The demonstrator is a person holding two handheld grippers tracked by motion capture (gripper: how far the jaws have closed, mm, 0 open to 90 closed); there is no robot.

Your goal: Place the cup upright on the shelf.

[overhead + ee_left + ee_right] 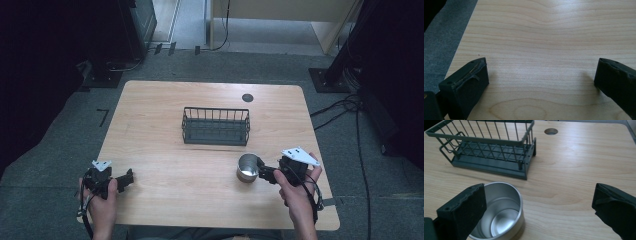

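the steel cup (247, 168) stands upright on the surface (170, 150), mouth up, just beside the right gripper (265, 172), whose jaws are wide. the wire basket (216, 126) stands behind it; the left gripper (127, 179) has its jaws wide too, holding nothing.

No readable text, labels, brand names, numbers or signs appear anywhere: none on the steel cup (499, 212), the wire basket (216, 126) or the wooden table (165, 100).

Left gripper (126, 178): bare table (165, 150) ahead, nothing between open jaws.
Right gripper (262, 172): cup (247, 167) at its left jaw, jaws wide.
Basket (216, 126): blocks table middle, beyond cup.
Far corners: free.
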